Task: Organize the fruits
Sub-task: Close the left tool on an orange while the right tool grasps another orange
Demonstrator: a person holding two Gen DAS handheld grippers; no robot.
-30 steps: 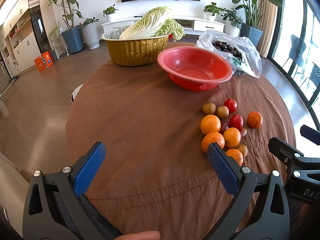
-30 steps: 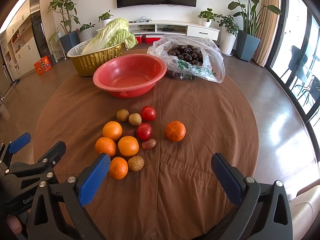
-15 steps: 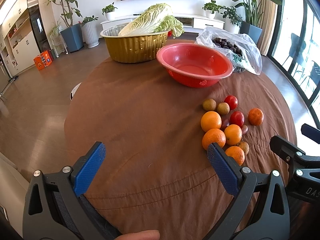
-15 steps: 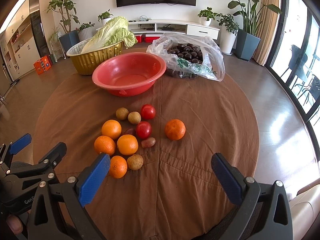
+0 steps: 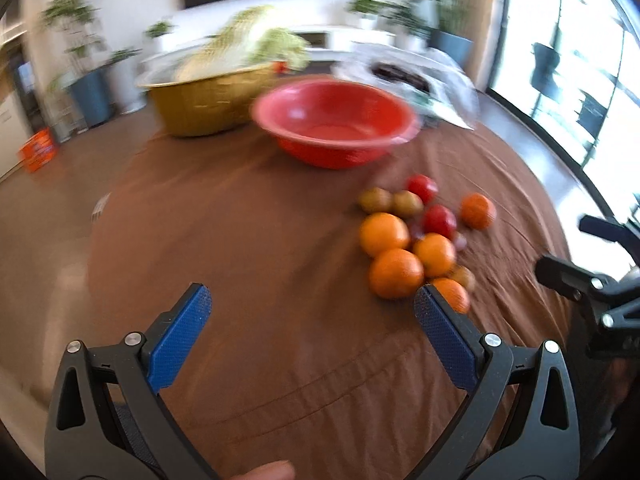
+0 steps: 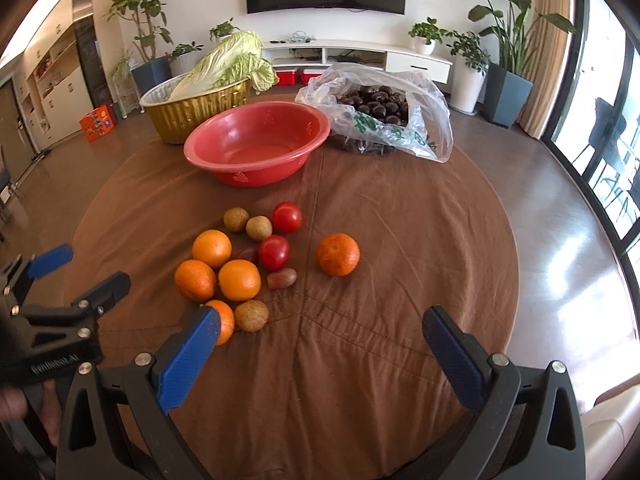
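Fruit pile (image 6: 256, 264) sat on the surface (image 6: 400, 248) near the red bowl (image 6: 256, 142), just ahead-left of the right tongs (image 6: 320, 328), ahead-right of the left tongs (image 5: 310, 304), both spread wide, nothing gripped

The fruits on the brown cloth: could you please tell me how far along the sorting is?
Nothing looks done: the red basin is empty. Nothing is in hand: the left gripper and right gripper are open. The oranges, tomatoes and small brown fruits all remain.

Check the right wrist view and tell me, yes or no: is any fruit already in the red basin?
No: the red basin shows only its bare inside.
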